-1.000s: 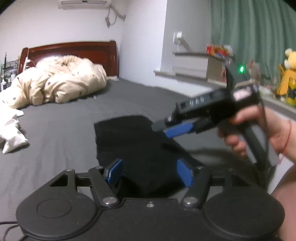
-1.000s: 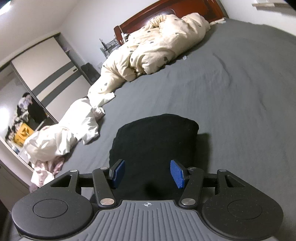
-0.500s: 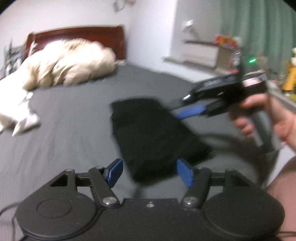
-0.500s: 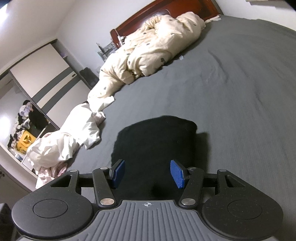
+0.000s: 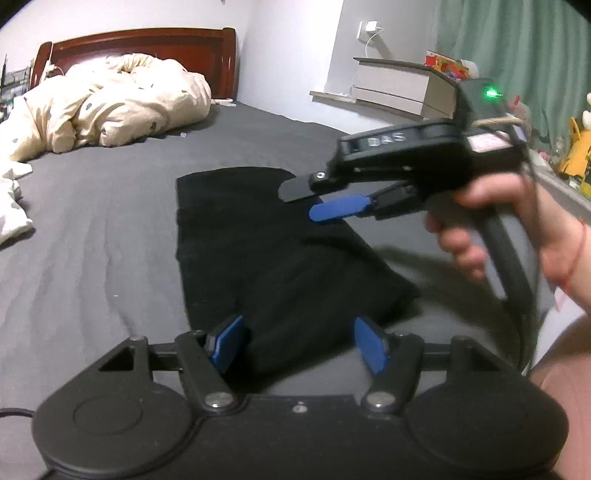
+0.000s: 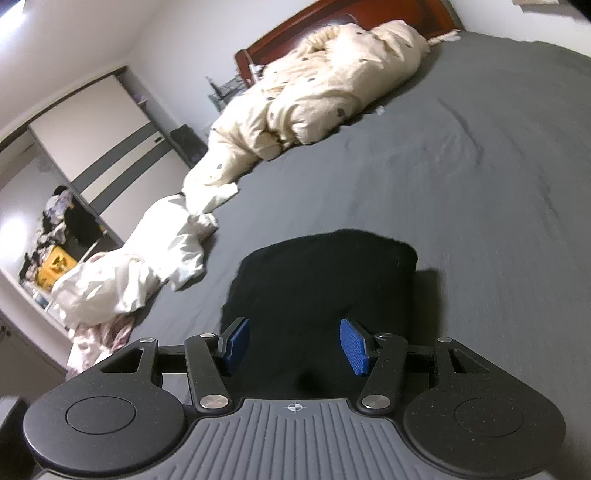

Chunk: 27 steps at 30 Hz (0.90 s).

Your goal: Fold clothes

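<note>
Bedroom, dim artificial light. Wide bed with dark grey sheet [image 5: 92, 221], dark red wooden headboard [image 5: 147, 44] against white wall [image 5: 288, 44]. Cream spotted duvet [image 5: 110, 103] bunched at head end. Green curtain [image 5: 517, 44] at right, low white cabinet [image 5: 391, 88] beneath wall socket with charger [image 5: 369, 27]. Sliding wardrobe [image 6: 96, 136], white with grey band, on far side; clutter on open shelves beside it.

A black cloth garment [image 5: 266, 254], folded into a long flat rectangle, lies on the dark grey bed sheet [image 5: 92, 236]. In the left wrist view it runs from centre frame toward the lower middle; in the right wrist view [image 6: 321, 288] it fills the lower centre.
</note>
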Motion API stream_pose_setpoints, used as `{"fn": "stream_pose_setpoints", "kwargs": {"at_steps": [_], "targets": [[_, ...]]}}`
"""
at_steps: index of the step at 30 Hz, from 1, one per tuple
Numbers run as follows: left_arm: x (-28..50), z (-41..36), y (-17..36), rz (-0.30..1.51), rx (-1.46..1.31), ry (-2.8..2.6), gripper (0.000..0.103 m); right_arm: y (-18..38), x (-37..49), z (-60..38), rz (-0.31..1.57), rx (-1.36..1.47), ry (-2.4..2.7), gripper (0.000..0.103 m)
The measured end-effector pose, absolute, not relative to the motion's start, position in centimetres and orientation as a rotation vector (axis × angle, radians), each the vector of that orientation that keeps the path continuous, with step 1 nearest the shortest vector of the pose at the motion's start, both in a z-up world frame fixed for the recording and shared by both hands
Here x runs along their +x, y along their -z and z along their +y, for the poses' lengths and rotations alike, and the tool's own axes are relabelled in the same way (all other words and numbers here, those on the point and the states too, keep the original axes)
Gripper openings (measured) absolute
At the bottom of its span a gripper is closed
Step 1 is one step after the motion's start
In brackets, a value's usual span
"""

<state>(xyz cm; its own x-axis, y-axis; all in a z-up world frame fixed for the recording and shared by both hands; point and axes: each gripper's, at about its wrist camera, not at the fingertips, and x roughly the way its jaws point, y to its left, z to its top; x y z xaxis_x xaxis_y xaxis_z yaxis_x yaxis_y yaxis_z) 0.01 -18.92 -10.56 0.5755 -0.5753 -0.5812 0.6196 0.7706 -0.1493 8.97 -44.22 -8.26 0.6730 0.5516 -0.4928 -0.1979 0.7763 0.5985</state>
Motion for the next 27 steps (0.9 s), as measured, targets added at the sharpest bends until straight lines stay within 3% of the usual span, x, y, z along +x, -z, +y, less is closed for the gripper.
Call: {"fn": "stream_pose_setpoints", "kwargs": {"at_steps": [8,16,27], "targets": [[0.0,-17.1,9.7,0.625,-0.023,0.710,0.068,6.4,11.0,-44.3,0.678,0.607,-0.408,0.055],[0.7,-17.3,11.1,0.655,0.005,0.728,0.071,6.8,16.7,-37.7,0.907,0.427,-0.474,0.055],[1.1,-16.3,11.3,0.707,-0.039,0.721,0.073,3.7,19.4,-36.1,0.932,0.349,-0.406,0.055]]}}
